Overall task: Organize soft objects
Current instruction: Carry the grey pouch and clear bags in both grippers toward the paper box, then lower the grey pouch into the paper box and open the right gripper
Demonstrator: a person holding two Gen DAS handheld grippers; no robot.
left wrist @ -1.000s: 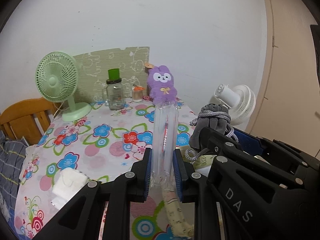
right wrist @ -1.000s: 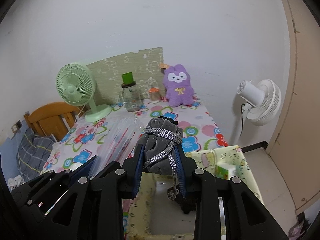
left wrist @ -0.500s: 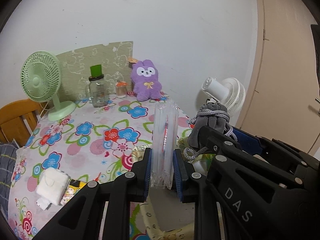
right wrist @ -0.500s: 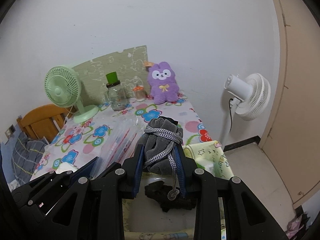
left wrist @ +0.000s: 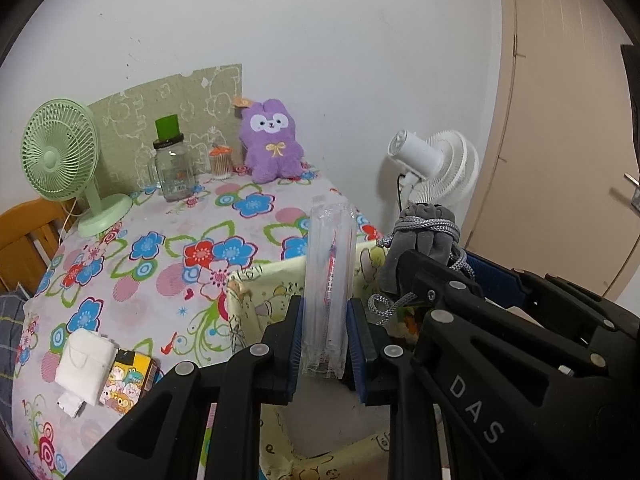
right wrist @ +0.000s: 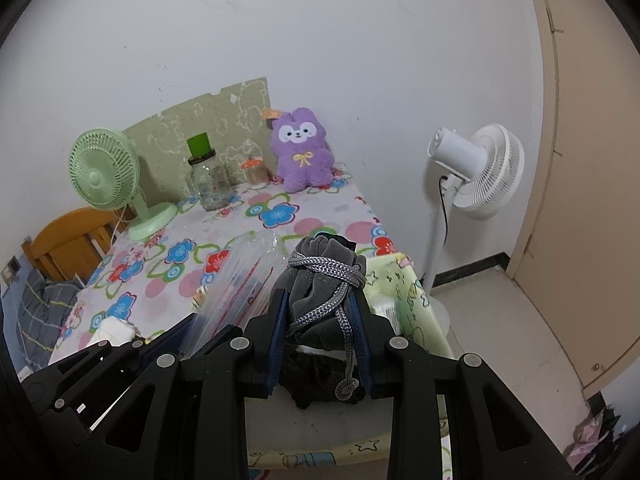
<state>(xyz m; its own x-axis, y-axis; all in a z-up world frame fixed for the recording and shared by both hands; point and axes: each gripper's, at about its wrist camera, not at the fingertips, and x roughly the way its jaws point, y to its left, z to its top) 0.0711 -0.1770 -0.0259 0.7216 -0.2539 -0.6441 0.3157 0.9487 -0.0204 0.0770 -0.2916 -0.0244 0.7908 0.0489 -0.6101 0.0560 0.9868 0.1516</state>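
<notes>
My left gripper is shut on a clear plastic bag with a red item inside, held upright over a pale yellow fabric bin. My right gripper is shut on a grey drawstring pouch, also seen in the left wrist view. It hangs over the same bin, which holds a dark cloth. A purple plush bunny sits at the table's back by the wall.
The flowered table carries a green desk fan, a glass jar with green lid, a small jar, and a white folded cloth on a cartoon box. A white floor fan stands right; a wooden chair left.
Both grippers have moved right and back from the table with their loads, and now hang over the yellow bin. The dark cloth in the bin has come into view.
</notes>
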